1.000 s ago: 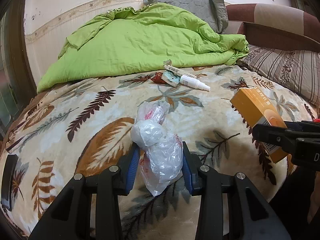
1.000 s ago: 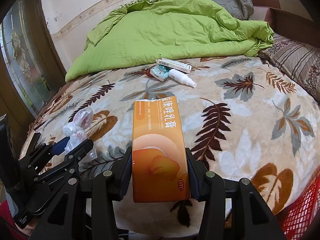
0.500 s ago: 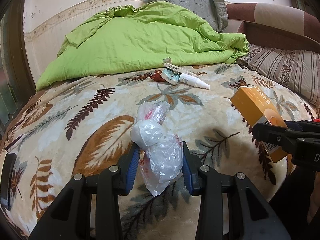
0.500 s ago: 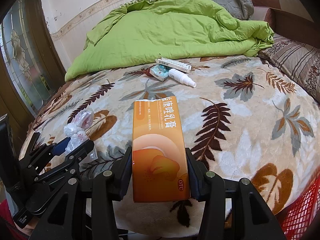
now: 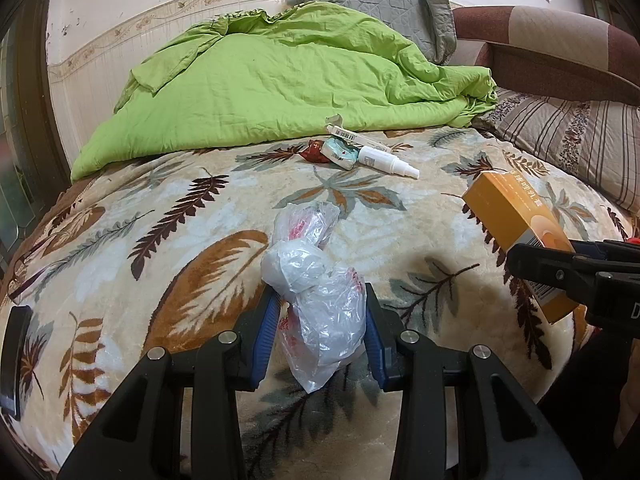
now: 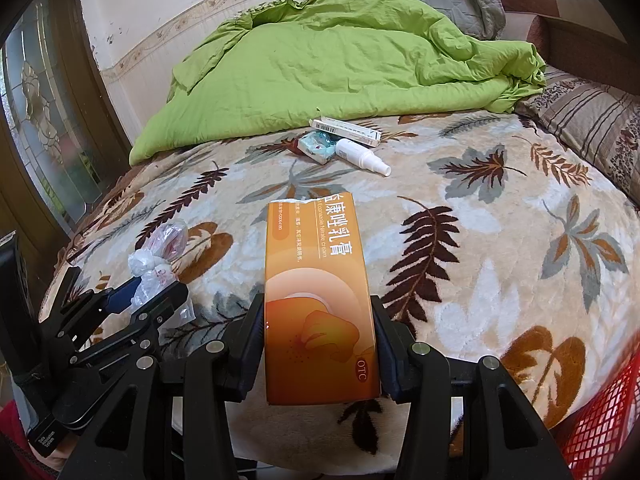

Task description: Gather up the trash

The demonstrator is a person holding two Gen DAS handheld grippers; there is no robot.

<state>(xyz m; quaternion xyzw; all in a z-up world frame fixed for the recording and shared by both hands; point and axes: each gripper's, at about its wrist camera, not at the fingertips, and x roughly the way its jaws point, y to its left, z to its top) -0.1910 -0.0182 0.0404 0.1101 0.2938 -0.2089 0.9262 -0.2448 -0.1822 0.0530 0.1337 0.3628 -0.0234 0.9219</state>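
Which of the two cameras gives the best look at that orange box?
The right wrist view: the orange box fills the middle, printed face up, clamped in the right gripper. The left wrist view shows it small, angled, partly hidden at the right edge.

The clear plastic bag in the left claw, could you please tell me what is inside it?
The clear plastic bag shows crumpled white material and red-printed patches through its film. Wrinkles and glare hide what those contents actually are.

Bright, even daylight; soft shadows; sharp focus; fisheye bending, dark vignette at corners.
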